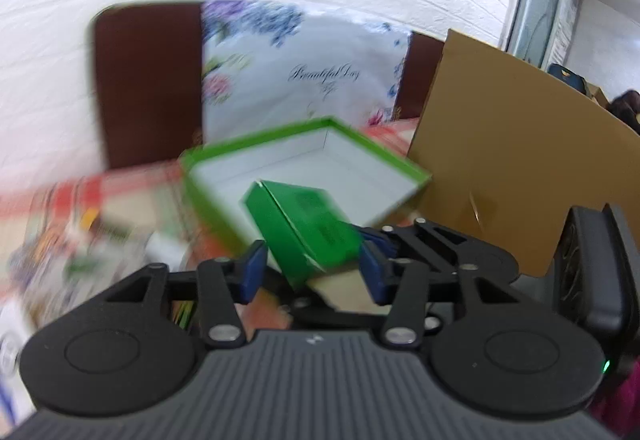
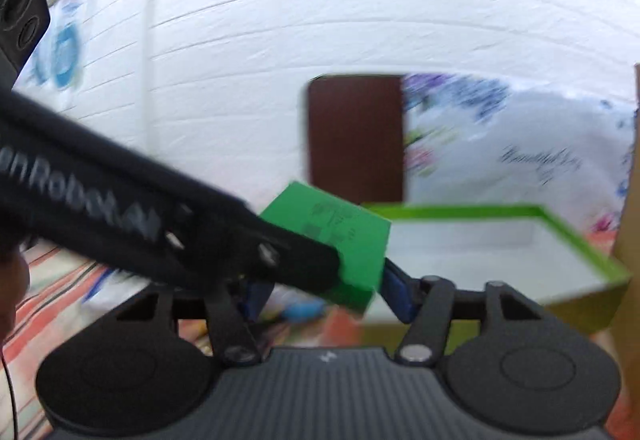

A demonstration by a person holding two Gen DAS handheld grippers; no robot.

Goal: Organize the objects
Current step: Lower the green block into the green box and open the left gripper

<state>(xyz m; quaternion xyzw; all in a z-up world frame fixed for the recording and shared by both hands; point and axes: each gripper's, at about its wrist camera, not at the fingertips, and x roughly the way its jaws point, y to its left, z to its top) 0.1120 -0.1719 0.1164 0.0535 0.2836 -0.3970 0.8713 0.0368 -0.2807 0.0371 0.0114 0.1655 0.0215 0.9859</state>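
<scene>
Fingers (image 1: 253, 272) clamping green box (image 1: 304, 228)

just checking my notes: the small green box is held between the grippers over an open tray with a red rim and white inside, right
Not quite. The open tray has a green rim, not red; red shows only in the striped cloth under it. The left wrist view shows this clearly. The rest stands: the small green box is held between the grippers above the tray's white inside.

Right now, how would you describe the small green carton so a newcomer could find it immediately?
Start at the open green-rimmed box with the white inside, sitting on the striped tablecloth. In front of it, the small green carton hangs tilted between the left gripper's blue pads. It is closed, darker green, with dark print on one face.
</scene>
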